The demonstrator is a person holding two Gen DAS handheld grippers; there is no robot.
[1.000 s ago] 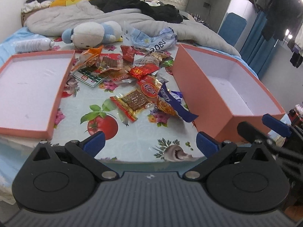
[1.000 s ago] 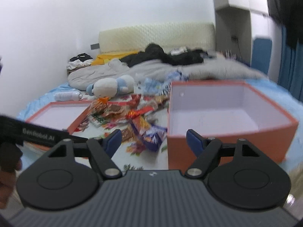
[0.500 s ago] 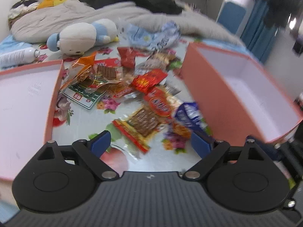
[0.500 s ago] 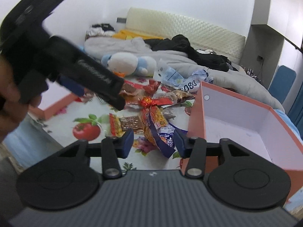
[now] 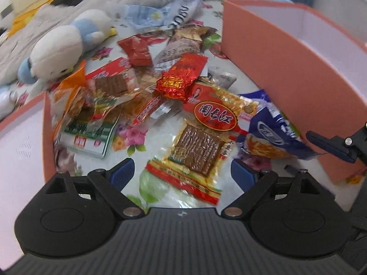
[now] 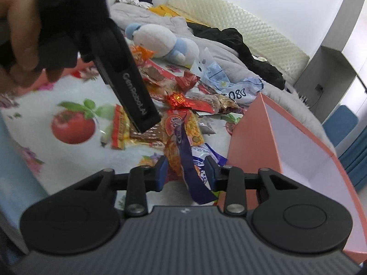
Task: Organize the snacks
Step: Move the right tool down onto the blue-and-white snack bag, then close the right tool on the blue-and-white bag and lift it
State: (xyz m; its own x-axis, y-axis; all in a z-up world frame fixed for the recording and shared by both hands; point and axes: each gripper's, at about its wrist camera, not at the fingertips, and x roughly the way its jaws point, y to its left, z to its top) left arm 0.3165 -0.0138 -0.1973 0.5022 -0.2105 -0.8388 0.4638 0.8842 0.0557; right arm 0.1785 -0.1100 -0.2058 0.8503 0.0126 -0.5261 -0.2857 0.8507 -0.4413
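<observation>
We are at the start of clearing the heap of snacks [image 5: 174,96] that lies in the middle of the bed, on the flowered cloth [image 5: 135,135], between the shallow lid [image 5: 20,137] toward the bed's left edge and the deep orange box [image 5: 270,52] toward its right edge. Our left tongs [image 5: 181,174] stand wide, with nothing in them, over the clear packet of brown pressed slices [image 5: 195,151] at the near edge of the heap. Our right tongs [image 6: 185,171] have just been closing and are now narrow, their pads on either side of the blue bag [image 6: 199,169] that leans by the box's near corner; we cannot tell whether they press on it yet. To do this well we judge that the right should close on the crimped blue edge, not the puffed middle, and lift straight up before swinging over the box wall. The left should come down flat and pinch only the one packet, since its neighbours overlap it.
</observation>
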